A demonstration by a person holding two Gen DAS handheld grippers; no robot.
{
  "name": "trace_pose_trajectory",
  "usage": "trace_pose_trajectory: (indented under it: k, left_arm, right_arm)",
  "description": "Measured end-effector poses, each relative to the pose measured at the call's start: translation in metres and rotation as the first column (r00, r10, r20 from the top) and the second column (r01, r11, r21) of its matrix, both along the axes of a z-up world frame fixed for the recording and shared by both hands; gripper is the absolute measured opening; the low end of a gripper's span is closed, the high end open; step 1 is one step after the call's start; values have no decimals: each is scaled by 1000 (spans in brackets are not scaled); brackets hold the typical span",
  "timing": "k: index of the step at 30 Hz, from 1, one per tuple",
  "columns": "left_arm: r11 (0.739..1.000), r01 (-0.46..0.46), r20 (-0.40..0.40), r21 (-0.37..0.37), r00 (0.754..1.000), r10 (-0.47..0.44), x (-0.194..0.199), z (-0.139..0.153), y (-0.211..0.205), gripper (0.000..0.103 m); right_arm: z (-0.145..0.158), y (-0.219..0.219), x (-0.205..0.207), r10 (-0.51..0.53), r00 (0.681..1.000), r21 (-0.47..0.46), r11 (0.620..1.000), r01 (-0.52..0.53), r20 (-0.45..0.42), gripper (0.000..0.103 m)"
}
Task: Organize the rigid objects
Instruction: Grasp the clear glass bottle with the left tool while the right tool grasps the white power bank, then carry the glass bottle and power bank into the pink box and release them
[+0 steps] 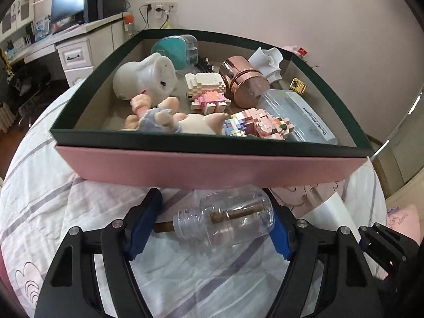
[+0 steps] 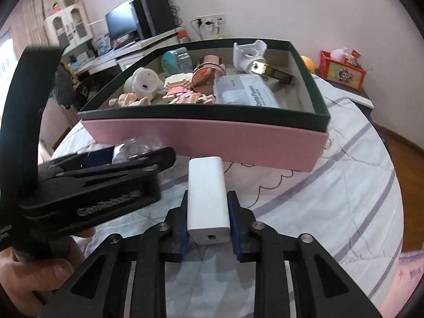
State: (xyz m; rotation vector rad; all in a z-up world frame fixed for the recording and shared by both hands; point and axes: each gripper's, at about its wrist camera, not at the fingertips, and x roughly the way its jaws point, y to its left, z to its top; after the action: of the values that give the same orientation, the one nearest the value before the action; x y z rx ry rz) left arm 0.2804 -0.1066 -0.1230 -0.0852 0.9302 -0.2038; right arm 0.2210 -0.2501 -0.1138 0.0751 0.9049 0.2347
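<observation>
A pink box with a dark green rim point(image 1: 201, 164) sits on the bed and holds toys, brick figures and jars; it also shows in the right wrist view point(image 2: 212, 135). My left gripper point(image 1: 212, 228) is shut on a clear plastic bottle point(image 1: 233, 217) lying sideways between the blue pads, just short of the box's near wall. The bottle has a brown stick inside. My right gripper point(image 2: 209, 220) is shut on a white rectangular power bank point(image 2: 208, 198), held in front of the box. The left gripper point(image 2: 106, 175) shows at the left of the right wrist view.
The box holds a white round toy point(image 1: 144, 76), a rose-gold jar point(image 1: 245, 82), pink brick figures point(image 1: 259, 127), a doll point(image 1: 159, 119) and a clear floss case point(image 1: 304, 116). A striped bedspread point(image 1: 66, 198) lies below. A desk with a monitor point(image 2: 124, 23) stands behind. A red box point(image 2: 341, 70) stands at right.
</observation>
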Motion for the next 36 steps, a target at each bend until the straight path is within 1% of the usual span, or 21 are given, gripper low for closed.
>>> trace_pose_trajectory:
  k: [7, 12, 19, 26, 30, 36]
  left_arm:
    - [1000, 13, 20, -23, 1000, -13, -24, 8, 12, 76]
    - [999, 17, 40, -30, 999, -16, -41, 21, 21, 76]
    - [999, 30, 109, -20, 994, -27, -52, 60, 29, 76]
    - [999, 34, 186, 4, 982, -34, -36, 100, 35, 76]
    - [999, 48, 199, 22, 979, -52, -15, 115, 29, 76]
    - [998, 45, 219, 34, 974, -51, 20, 127, 23, 76]
  right_arm:
    - [7, -3, -15, -21, 1000, 24, 999, 21, 0, 24]
    - [21, -2, -27, -20, 1000, 40, 999, 19, 17, 24]
    - [56, 5, -31, 3, 997, 51, 999, -7, 80, 24]
    - [94, 3, -9, 7, 991, 47, 999, -13, 137, 24]
    - [108, 3, 15, 10, 988, 43, 999, -16, 154, 24]
    - [113, 0, 53, 7, 988, 38, 999, -12, 152, 24]
